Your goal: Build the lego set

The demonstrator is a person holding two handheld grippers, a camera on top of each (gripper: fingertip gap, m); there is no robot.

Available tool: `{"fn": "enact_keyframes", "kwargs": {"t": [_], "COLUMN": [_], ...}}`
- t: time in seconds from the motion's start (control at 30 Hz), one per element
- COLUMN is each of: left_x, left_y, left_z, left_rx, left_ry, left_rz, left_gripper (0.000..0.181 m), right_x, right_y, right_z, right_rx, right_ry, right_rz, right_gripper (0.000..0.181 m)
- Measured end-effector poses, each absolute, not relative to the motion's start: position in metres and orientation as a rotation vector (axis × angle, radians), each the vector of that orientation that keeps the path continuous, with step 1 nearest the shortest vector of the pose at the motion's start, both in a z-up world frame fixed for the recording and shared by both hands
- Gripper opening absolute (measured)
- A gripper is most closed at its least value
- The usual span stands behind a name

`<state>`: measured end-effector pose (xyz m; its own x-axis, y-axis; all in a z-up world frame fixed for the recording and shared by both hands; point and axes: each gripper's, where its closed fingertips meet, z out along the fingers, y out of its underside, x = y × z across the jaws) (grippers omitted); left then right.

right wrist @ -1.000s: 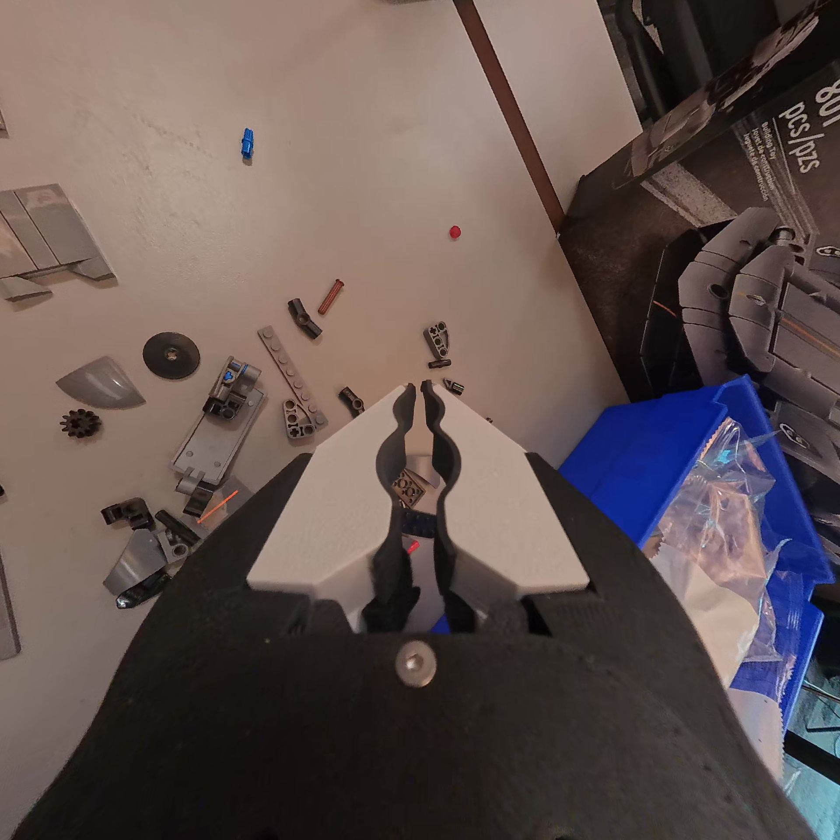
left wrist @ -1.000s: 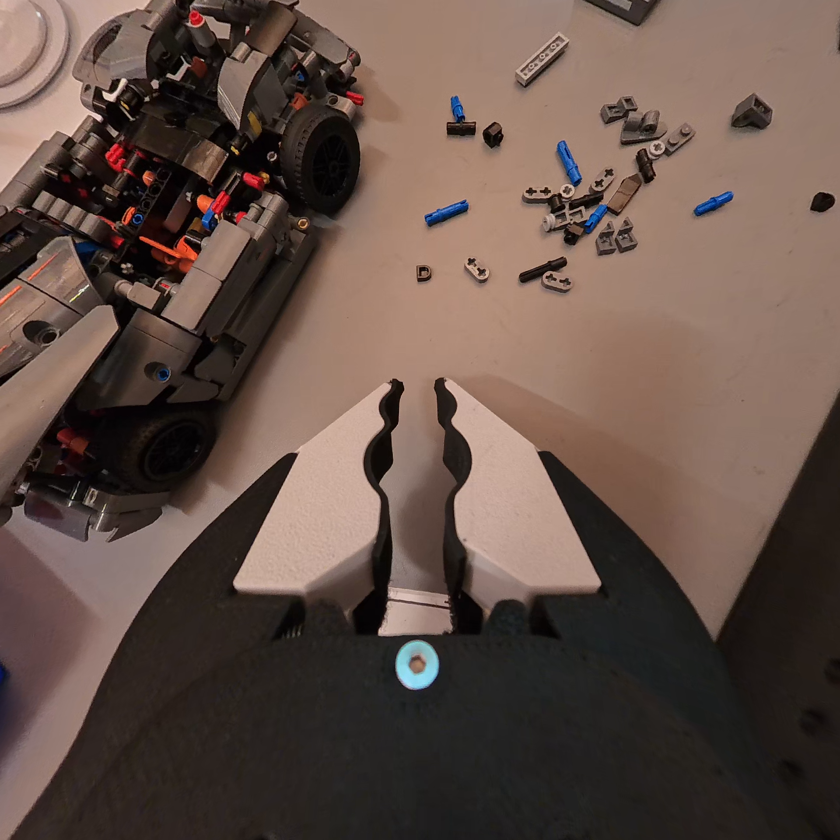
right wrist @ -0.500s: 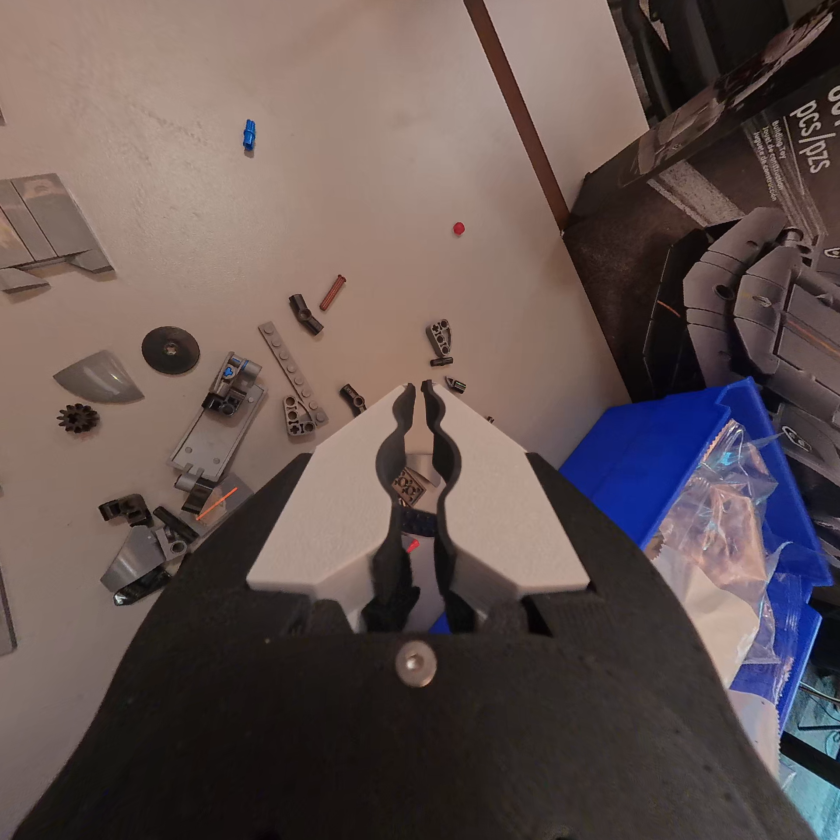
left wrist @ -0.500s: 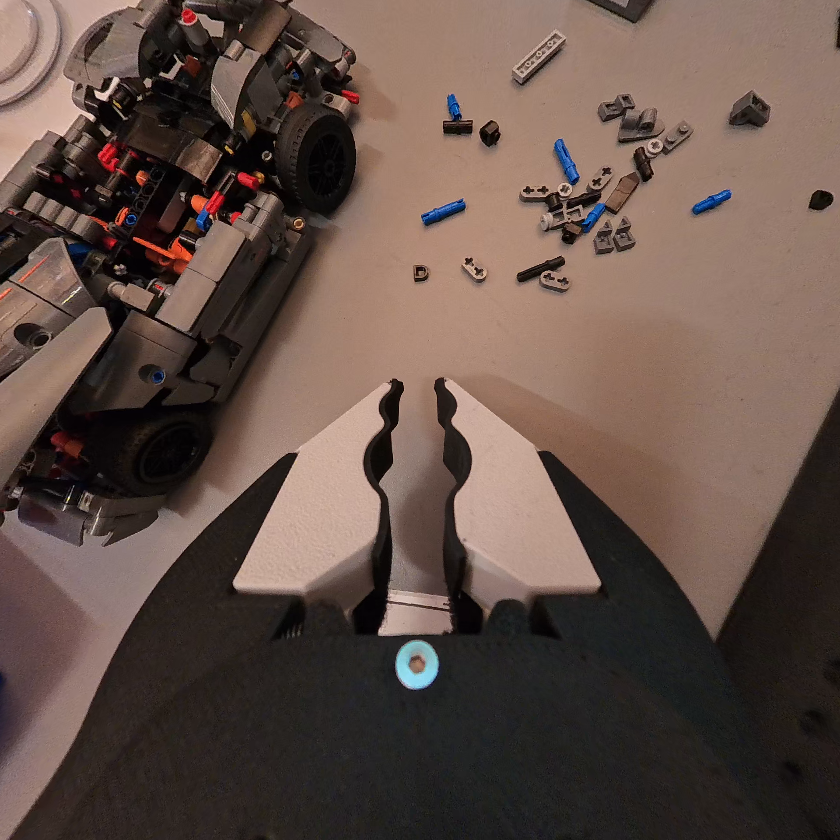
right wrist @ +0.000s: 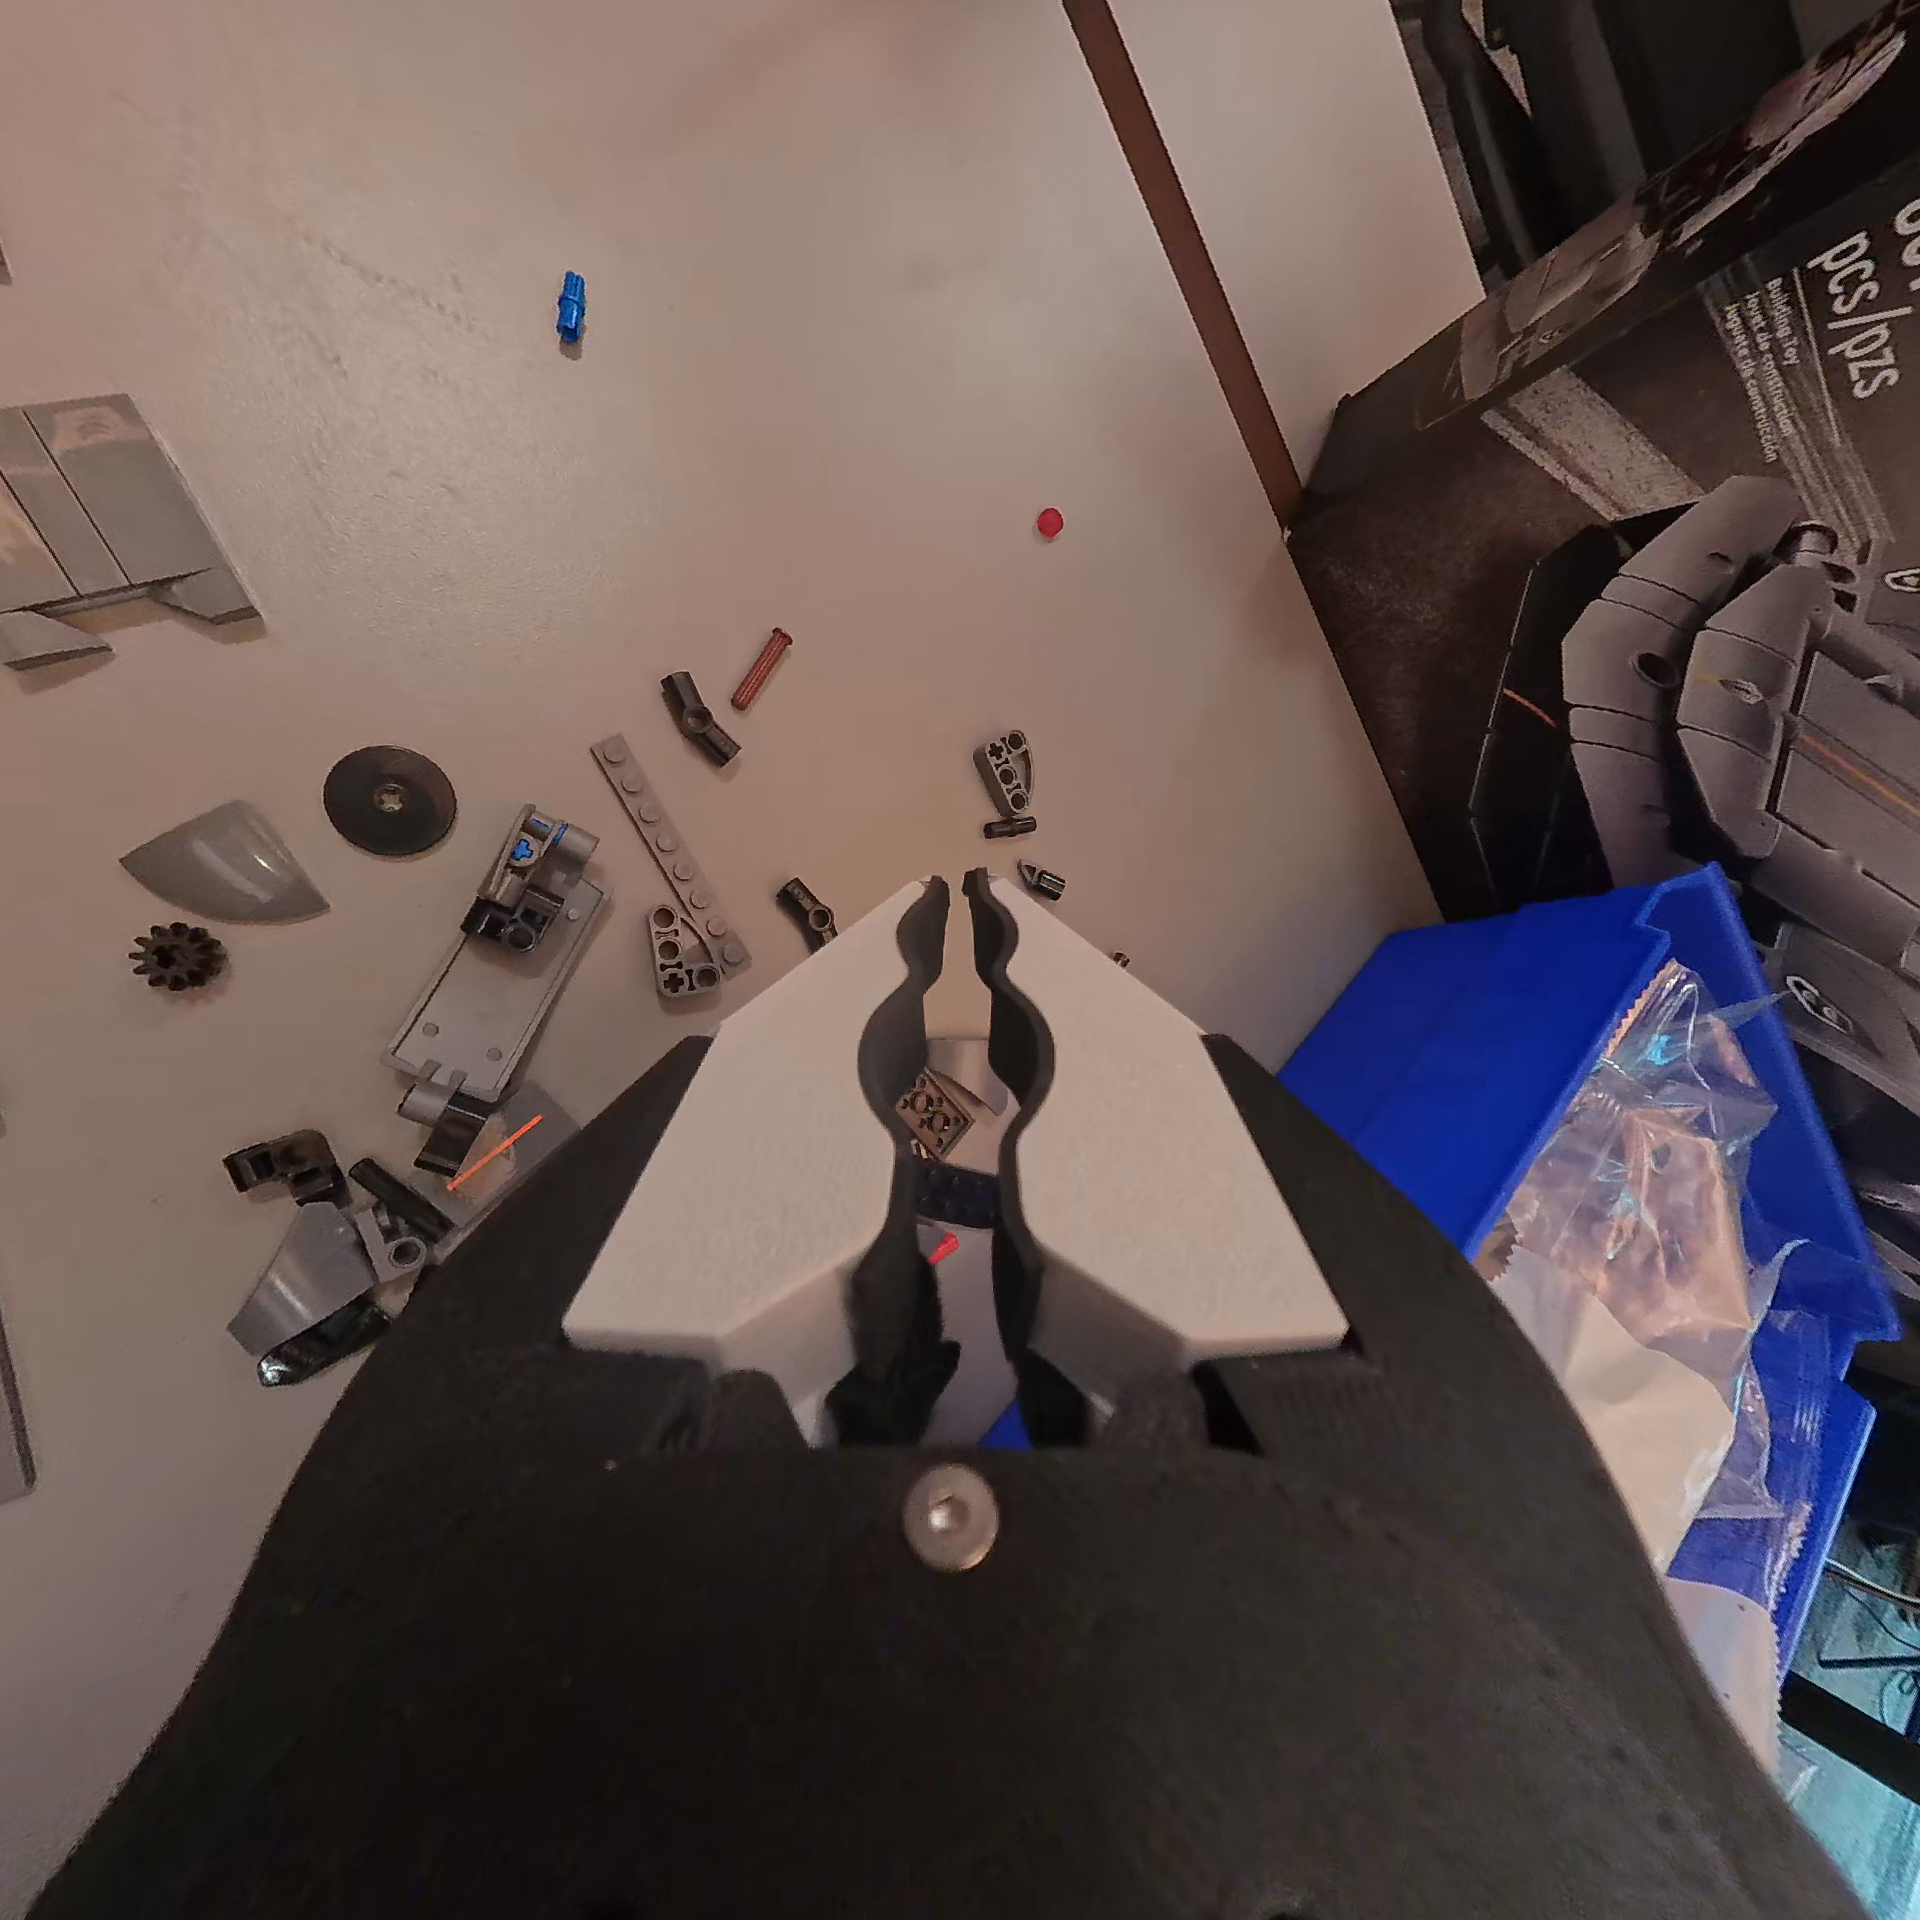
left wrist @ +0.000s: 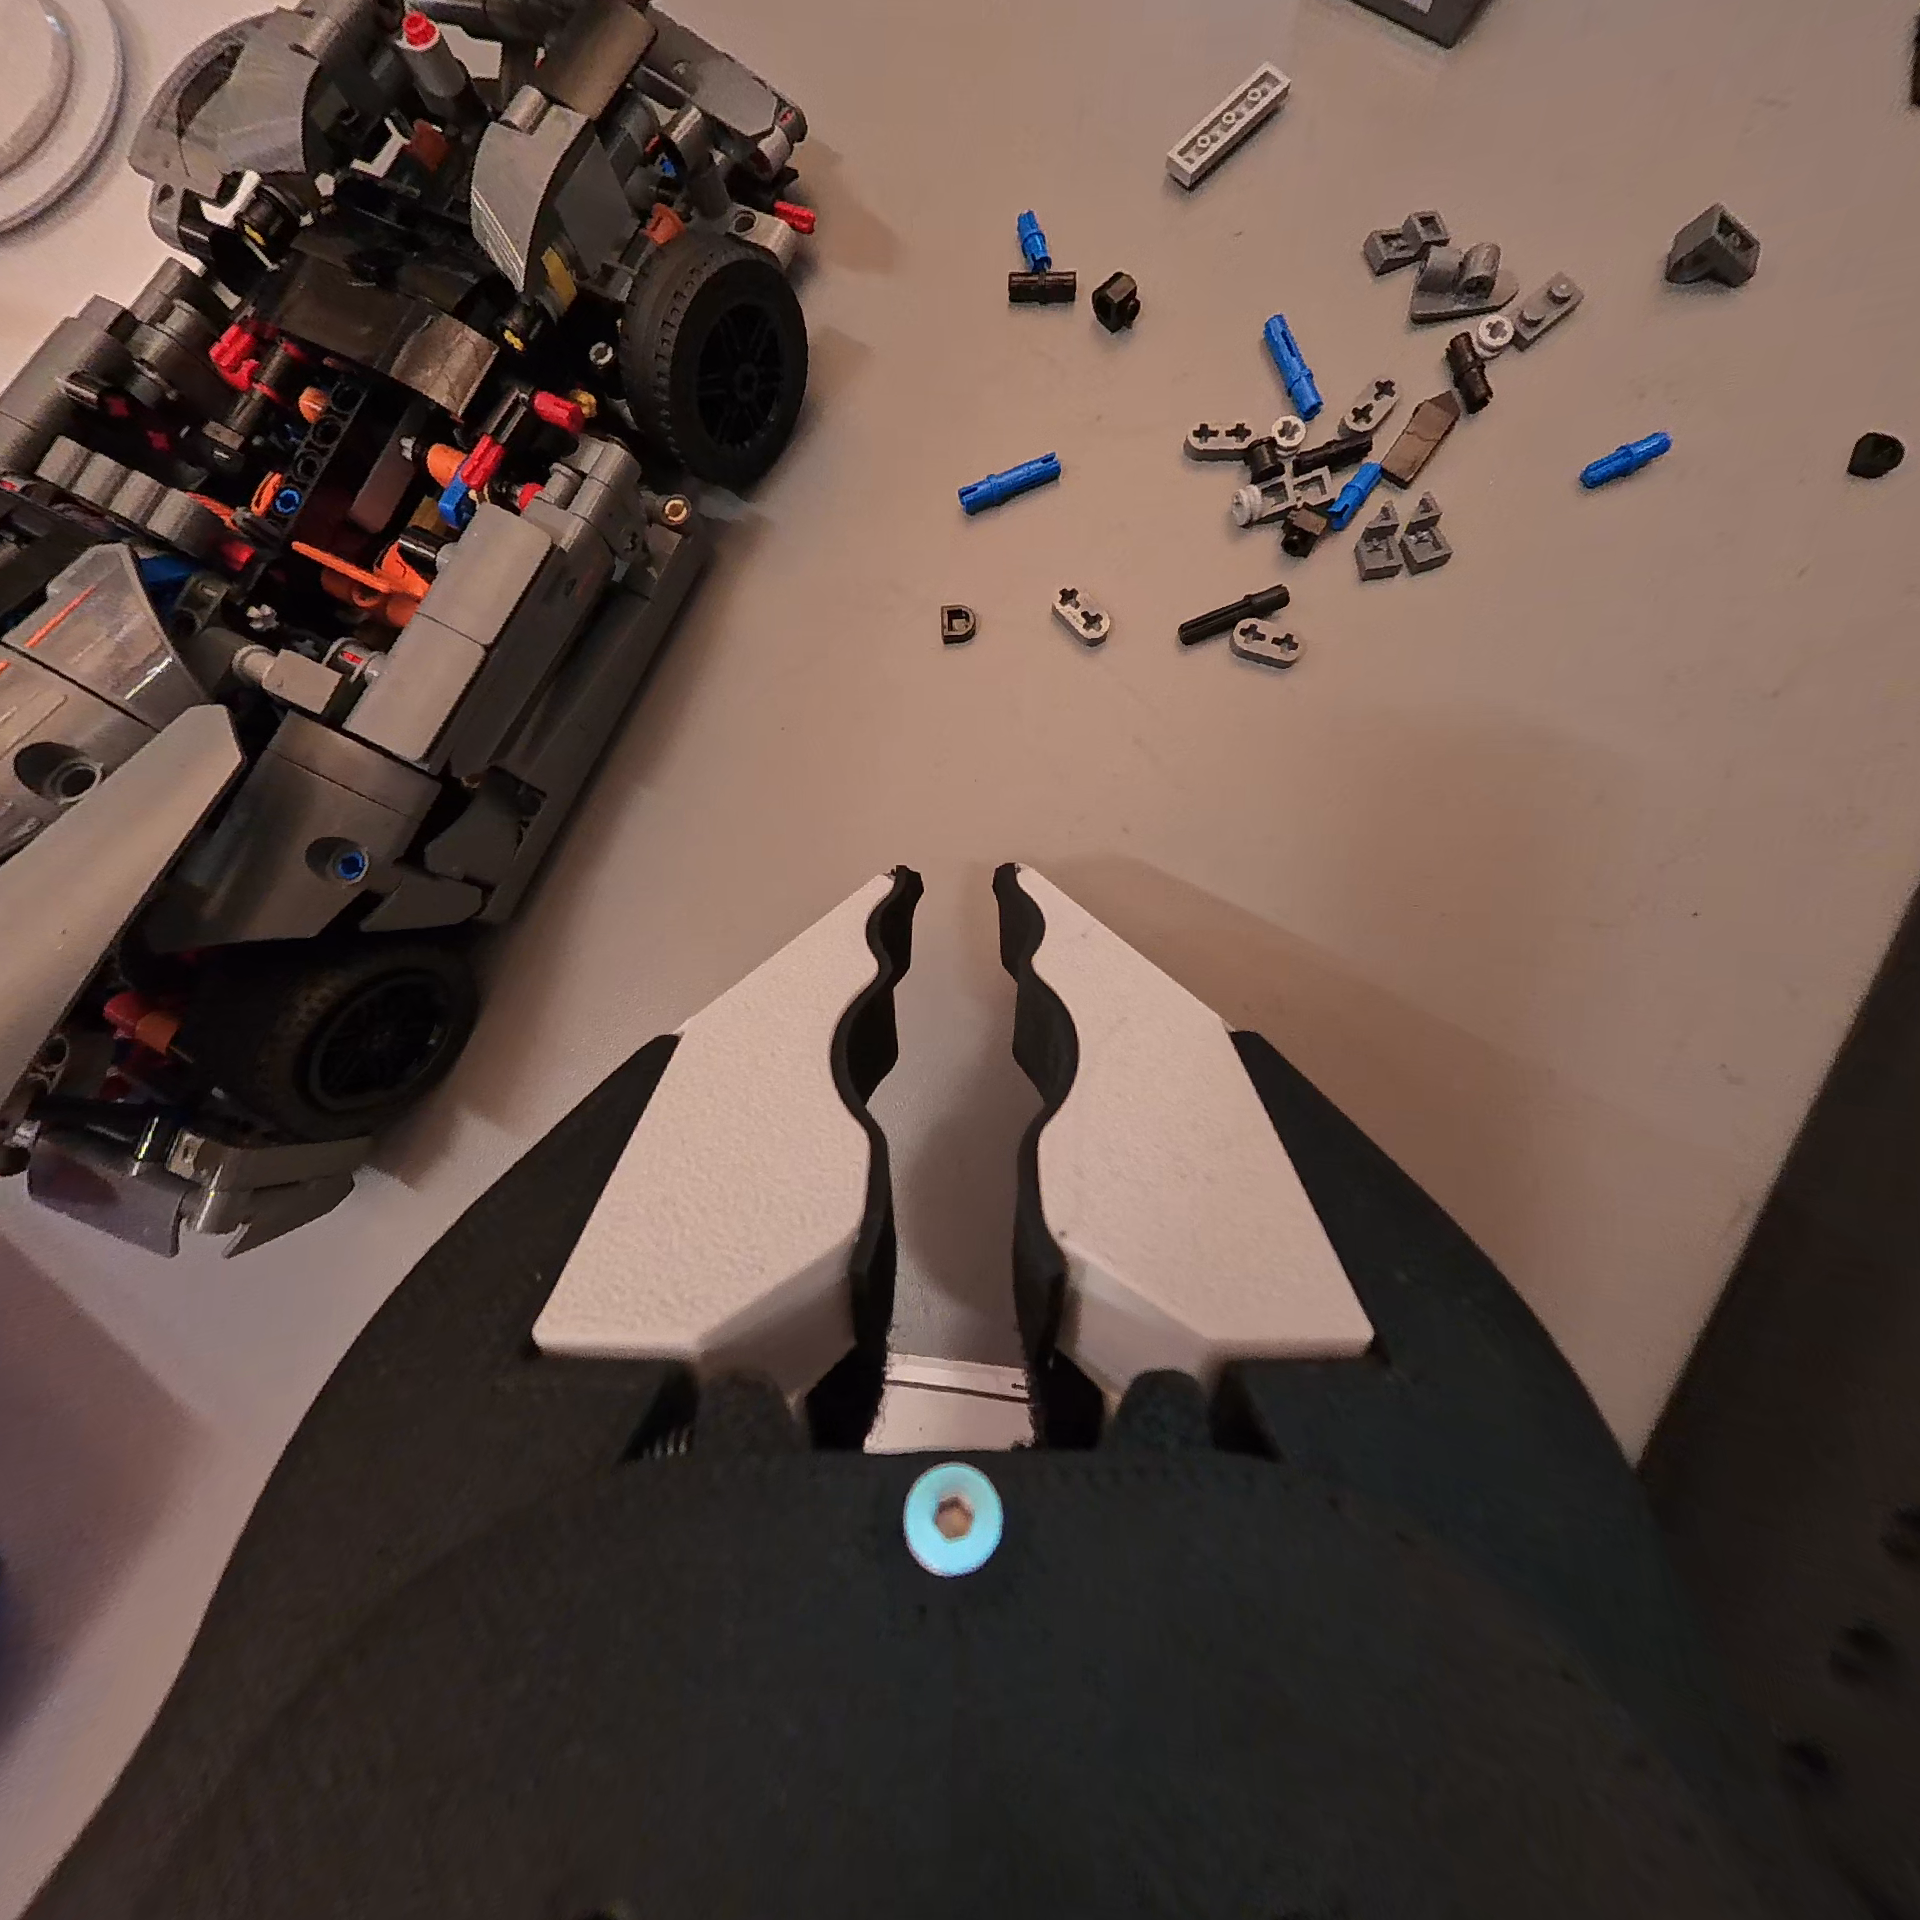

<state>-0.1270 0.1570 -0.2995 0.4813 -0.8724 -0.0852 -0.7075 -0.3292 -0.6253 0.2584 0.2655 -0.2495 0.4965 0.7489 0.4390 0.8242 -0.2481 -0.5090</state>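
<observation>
A part-built grey and black lego car [left wrist: 343,582] lies at the left of the table in the left wrist view. Loose small pins and connectors [left wrist: 1330,457] are scattered at the upper right. My left gripper [left wrist: 956,883] hovers over bare table near the car's front wheel, jaws slightly apart and empty. In the right wrist view my right gripper [right wrist: 956,885] is almost closed at the tips. A small dark grey studded piece [right wrist: 935,1114] with silver and dark blue parts sits in the hollow between the jaws and seems gripped there.
Loose parts lie left of the right gripper: a long grey plate [right wrist: 670,852], a black disc [right wrist: 390,800], a blue pin [right wrist: 570,304], a red stud [right wrist: 1049,523]. A blue bin [right wrist: 1455,1039] with plastic bags and the set's box [right wrist: 1714,364] stand past the table's right edge. Left tips to right tips: about 40 centimetres. From my right tips it is roughly 9 centimetres to the long grey plate [right wrist: 670,852]; from my left, 35 centimetres.
Both views drift only slightly. The jaws of both grippers stand as before, and the grey piece stays between the right jaws.
</observation>
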Motion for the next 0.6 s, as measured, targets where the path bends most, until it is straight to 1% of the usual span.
{"fn": "enact_keyframes", "kwargs": {"t": [0.1, 0.17, 0.23, 0.37, 0.47, 0.6], "left_x": [-0.127, -0.127, -0.127, -0.126, -0.126, -0.127], "left_y": [0.157, 0.157, 0.157, 0.157, 0.157, 0.158], "left_z": [-0.300, -0.300, -0.299, -0.299, -0.299, -0.300], "left_rx": [-2.127, -2.127, -2.126, -2.123, -2.125, -2.129], "left_ry": [1.300, 1.299, 1.299, 1.299, 1.300, 1.298], "left_rz": [-0.355, -0.356, -0.357, -0.358, -0.357, -0.353], "left_gripper": [0.013, 0.013, 0.013, 0.013, 0.014, 0.014], "right_x": [0.260, 0.266, 0.276, 0.297, 0.303, 0.298], "right_y": [0.268, 0.278, 0.289, 0.292, 0.291, 0.291], "right_z": [-0.244, -0.227, -0.195, -0.145, -0.131, -0.137], "right_rx": [-2.021, -1.974, -1.880, -1.746, -1.707, -1.713], "right_ry": [-1.257, -1.150, -0.976, -0.745, -0.689, -0.723], "right_rz": [-0.149, -0.196, -0.217, -0.159, -0.130, -0.142], "right_gripper": [0.004, 0.009, 0.030, 0.044, 0.047, 0.047]}}
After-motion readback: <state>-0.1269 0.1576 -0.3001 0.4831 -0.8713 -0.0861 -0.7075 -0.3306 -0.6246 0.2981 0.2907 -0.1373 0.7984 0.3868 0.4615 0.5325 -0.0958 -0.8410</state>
